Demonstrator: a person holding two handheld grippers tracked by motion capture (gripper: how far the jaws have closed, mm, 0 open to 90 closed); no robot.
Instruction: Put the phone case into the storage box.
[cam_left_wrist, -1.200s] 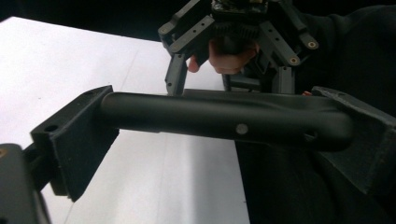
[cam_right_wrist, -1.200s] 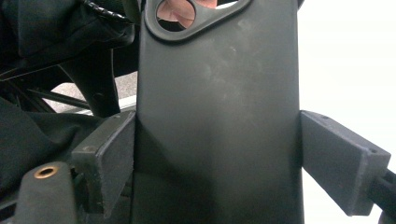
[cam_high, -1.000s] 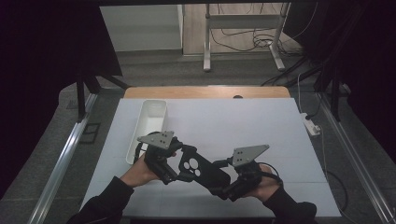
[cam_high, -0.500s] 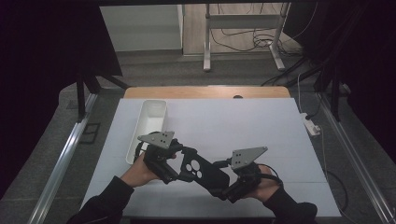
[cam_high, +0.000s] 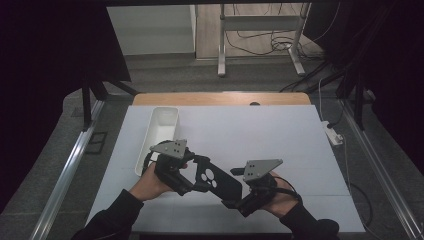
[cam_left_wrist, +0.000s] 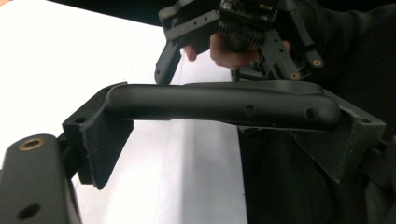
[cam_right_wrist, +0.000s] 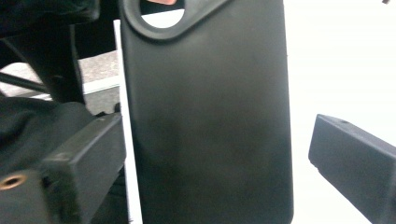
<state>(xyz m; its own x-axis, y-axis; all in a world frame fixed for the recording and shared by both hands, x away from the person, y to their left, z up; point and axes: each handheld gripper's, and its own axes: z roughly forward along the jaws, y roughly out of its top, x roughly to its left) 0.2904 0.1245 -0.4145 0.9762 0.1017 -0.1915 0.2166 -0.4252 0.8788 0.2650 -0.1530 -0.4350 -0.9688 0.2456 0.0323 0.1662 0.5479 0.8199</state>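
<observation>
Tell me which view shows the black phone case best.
The high view: it shows the whole black phone case, camera cutouts included, spanning between the left hand-held gripper and the right hand-held gripper. The left gripper view shows just one end edge, clamped between the pads. The right gripper view shows its flat back close up.

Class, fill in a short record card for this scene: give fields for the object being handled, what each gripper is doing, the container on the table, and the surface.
Object: black phone case, camera cutouts visible, held above the table between the two grippers
Left gripper: jaws closed across the case's end, pads pressed on both sides in the left gripper view
Right gripper: jaws either side of the case's other end; right jaw stands apart from it
Container: white tray, left of centre, nothing visible inside
Surface: white table
</observation>
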